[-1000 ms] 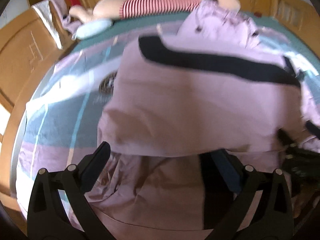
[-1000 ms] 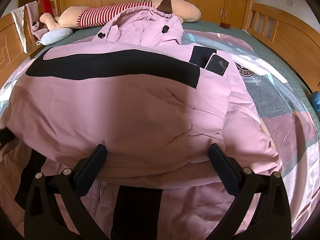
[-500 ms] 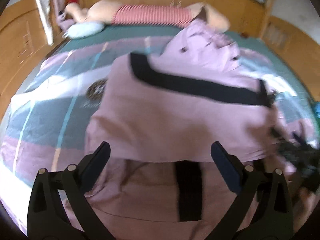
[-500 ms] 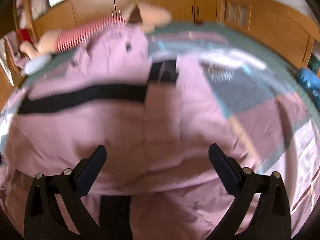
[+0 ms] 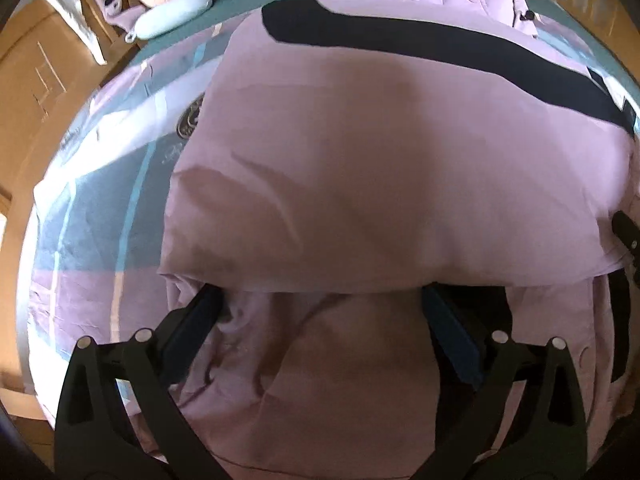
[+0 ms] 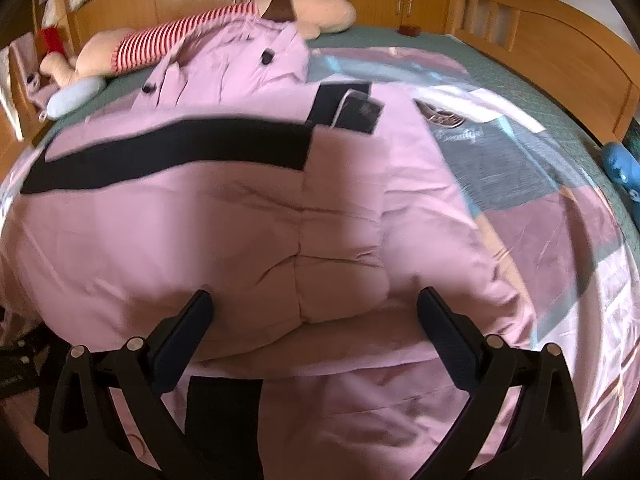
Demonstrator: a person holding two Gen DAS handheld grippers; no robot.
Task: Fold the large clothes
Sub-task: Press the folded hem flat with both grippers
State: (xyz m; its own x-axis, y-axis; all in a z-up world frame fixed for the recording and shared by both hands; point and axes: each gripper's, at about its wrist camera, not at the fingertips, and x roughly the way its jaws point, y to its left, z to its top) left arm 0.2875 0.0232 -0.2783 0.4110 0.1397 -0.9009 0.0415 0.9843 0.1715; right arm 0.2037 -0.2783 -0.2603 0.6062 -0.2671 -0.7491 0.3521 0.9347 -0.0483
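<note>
One large pink coat lies spread over the patchwork bedspread, its collar end toward twelve o'clock by the headboard and its hem end doubled over toward the cameras, so a rounded fold edge runs across the lower middle of both views. A black band crosses the upper layer, ending at a dark pocket patch near one o'clock in the right view.

Both tools sit at six o'clock against that fold. The left gripper has its jaws spread wide, and their tips disappear under the folded edge; whether they press any cloth I cannot tell, though nothing is pinched between them. The right gripper is equally wide apart, tips touching the bulging fold, holding nothing. Probably both are set here to smooth or settle the fold, or to take a fresh hold for the next one.

Farther out, a striped plush toy and a pale blue cushion rest at eleven o'clock, clear of the work, beside the wooden bed frame.
</note>
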